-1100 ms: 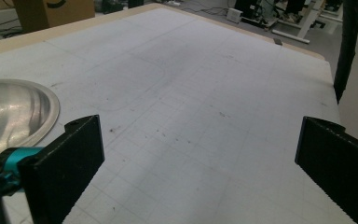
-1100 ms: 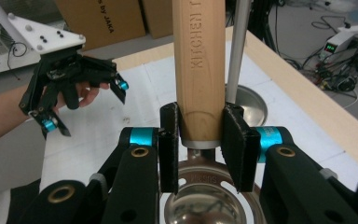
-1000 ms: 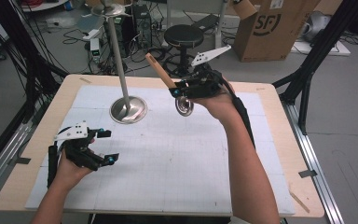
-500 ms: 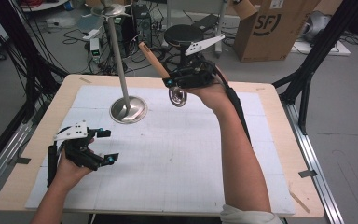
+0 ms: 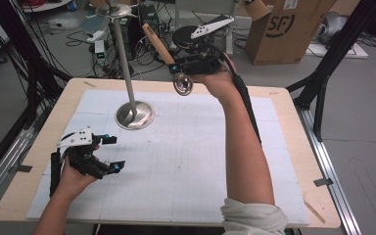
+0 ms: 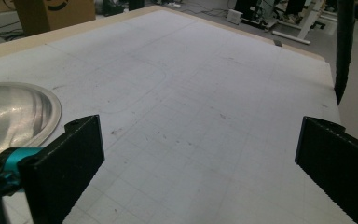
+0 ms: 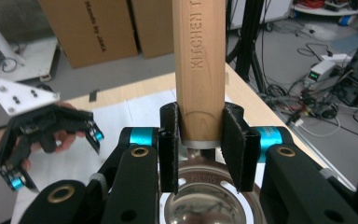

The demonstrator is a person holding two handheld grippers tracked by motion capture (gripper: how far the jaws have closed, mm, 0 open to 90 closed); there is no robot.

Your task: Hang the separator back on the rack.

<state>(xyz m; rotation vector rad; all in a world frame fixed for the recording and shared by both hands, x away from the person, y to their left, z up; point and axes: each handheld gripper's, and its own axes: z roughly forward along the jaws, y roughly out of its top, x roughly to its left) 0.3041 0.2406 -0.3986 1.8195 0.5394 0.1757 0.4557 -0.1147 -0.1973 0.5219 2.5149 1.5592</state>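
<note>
handle [image 7: 200, 70] lettering, right claw [image 7: 200, 149] clamped

— What was held above the far side of the table?
— A ladle [image 5: 169, 58] with a light wooden handle and a shiny steel bowl was held there, clear of the tabletop.
— How was it posed?
— The handle was tilted up and away, with the bowl lowest. Lettering was seen stamped along the wood, and the handle was clamped just above its metal collar.
</note>
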